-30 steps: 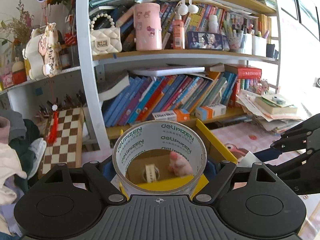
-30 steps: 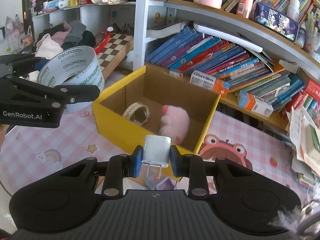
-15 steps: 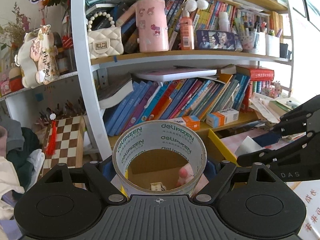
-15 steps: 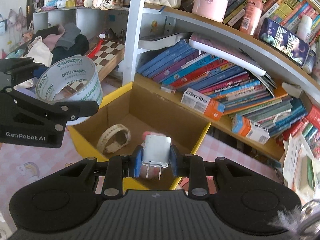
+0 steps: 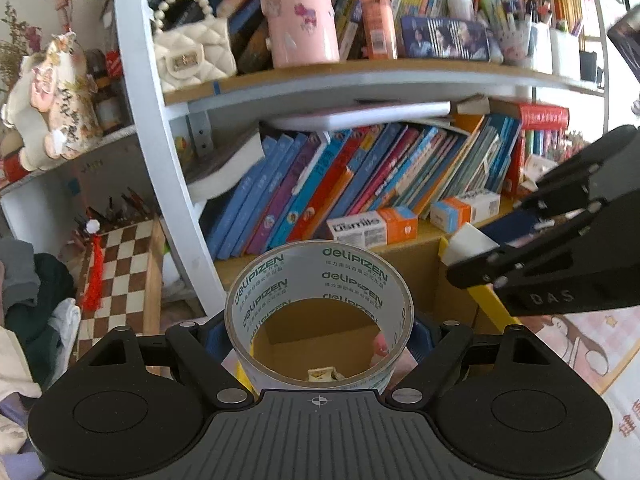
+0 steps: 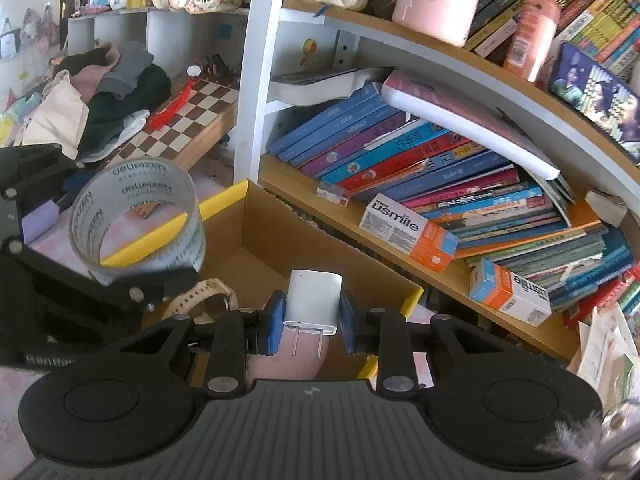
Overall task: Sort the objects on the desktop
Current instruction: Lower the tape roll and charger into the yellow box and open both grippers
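At the left, the left gripper (image 5: 319, 330) is pinching a clear tape roll (image 5: 319, 312) printed with green lettering, holding it with its hollow core facing forward, over the near-left corner of the yellow-rimmed cardboard box (image 6: 304, 240). Inside the box a cream tape roll (image 6: 200, 298) is lying on the floor beside something pink. Further right, the right gripper (image 6: 312, 322) is squeezing a white plug charger (image 6: 314, 306) between its blue pads (image 6: 274, 320), prongs pointing back toward the camera, above the open box.
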Motion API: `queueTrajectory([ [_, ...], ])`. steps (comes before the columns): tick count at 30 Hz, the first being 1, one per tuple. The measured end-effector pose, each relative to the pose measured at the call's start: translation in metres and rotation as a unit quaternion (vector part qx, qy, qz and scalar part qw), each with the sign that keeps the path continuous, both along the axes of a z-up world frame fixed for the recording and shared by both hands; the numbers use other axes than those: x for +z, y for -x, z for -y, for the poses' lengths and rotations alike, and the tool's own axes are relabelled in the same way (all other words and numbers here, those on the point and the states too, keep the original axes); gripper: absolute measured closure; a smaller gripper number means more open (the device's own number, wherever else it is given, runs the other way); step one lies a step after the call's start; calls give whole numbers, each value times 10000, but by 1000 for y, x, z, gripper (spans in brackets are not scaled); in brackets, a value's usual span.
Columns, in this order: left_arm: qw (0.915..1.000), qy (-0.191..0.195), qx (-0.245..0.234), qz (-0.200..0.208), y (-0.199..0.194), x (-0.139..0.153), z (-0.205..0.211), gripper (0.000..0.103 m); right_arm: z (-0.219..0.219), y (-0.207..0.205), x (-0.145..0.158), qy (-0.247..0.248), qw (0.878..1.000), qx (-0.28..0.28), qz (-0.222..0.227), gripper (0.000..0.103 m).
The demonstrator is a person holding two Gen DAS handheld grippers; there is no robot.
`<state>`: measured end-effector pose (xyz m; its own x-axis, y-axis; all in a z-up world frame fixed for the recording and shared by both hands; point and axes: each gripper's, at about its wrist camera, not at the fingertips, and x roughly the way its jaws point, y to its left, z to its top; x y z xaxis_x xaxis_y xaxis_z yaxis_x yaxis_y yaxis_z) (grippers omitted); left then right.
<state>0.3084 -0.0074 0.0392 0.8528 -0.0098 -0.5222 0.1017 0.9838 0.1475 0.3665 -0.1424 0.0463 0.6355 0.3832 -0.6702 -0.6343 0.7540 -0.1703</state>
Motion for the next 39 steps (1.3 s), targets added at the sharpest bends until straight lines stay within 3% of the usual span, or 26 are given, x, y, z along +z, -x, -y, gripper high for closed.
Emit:
queueTrajectory([
  [24,9929,-282,-191,-1142,-55,-63,8,18,-42,-91,-72,225,9960,17,-860,76],
  [30,9872,-340,-241,-1538,-59,-76,10,18,-54,-103,-92,416,9919,92,-1201,78],
  [39,9844,-320,-168,-1720,-64,-84,9,18,-68,-119,-108,542,9871,48,-1503,78],
])
